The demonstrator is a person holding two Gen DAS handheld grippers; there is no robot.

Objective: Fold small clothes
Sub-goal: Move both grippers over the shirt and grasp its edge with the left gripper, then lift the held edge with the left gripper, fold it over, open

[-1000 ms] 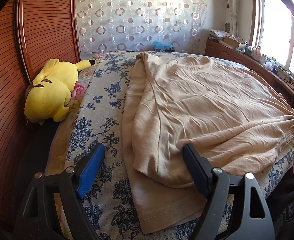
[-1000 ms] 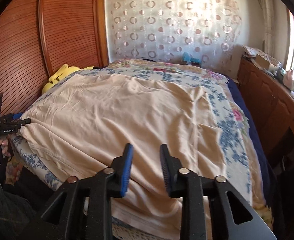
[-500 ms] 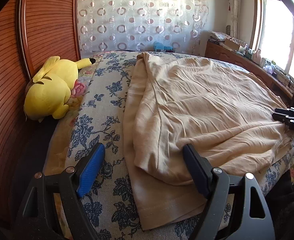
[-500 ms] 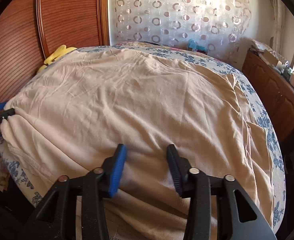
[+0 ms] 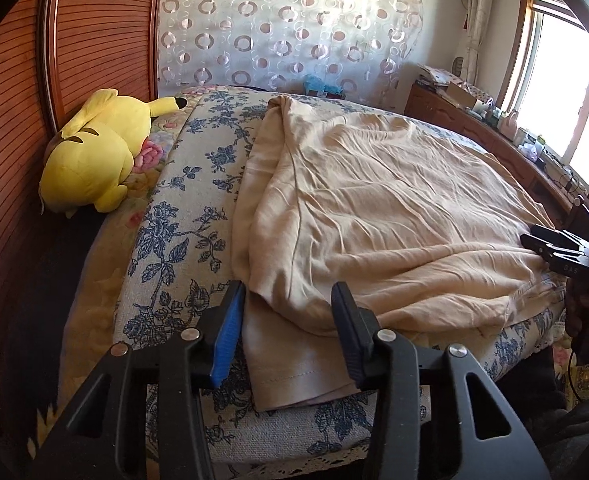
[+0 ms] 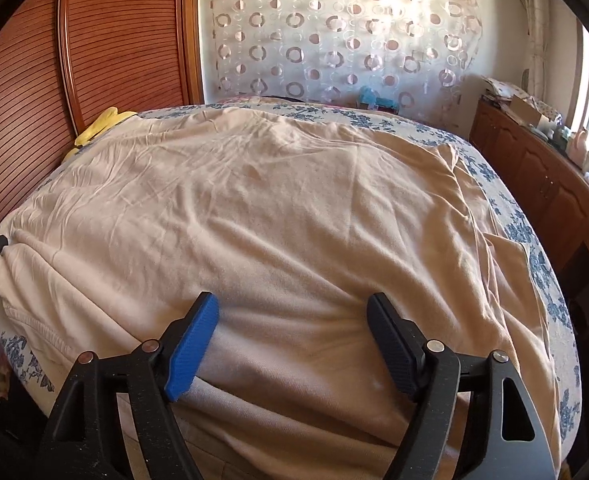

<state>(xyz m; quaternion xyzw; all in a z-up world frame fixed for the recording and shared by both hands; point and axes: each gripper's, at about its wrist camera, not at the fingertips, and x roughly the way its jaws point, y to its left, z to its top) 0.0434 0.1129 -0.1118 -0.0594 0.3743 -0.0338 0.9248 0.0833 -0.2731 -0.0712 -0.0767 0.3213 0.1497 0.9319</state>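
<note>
I've got the bed [image 5: 166, 216] filling both views, blue-floral cover, w/ the beige garment [image 5: 374, 208] spread over most of it, wrinkled, one side folded back on itself so a doubled edge runs along the near left; its hem hangs just past the near edge of the mattress. Behind: ribbed wood headboard [image 5: 94, 32] on the left, a sheer curtain w/ ring pattern [image 5: 286, 28] at the back, a wood cabinet [image 6: 542, 176] under the window [image 5: 566, 80] on the right. Yellow plush toy [image 5: 94, 152] lies by the headboard, well apart from the garment. Left gripper [image 5: 290, 300]: jaws have just been closing in, now straddling the folded corner of the garment; blue pad is just beside the cloth edge, and I can't see either pad pressing, so apart, no grip. Right gripper [image 6: 294, 312]: jaws have just been opening, now stand wide over the near fold of the garment, cloth lying between but not pinched. In left view it shows at the far right edge, held by a hand [image 5: 586, 312].
</note>
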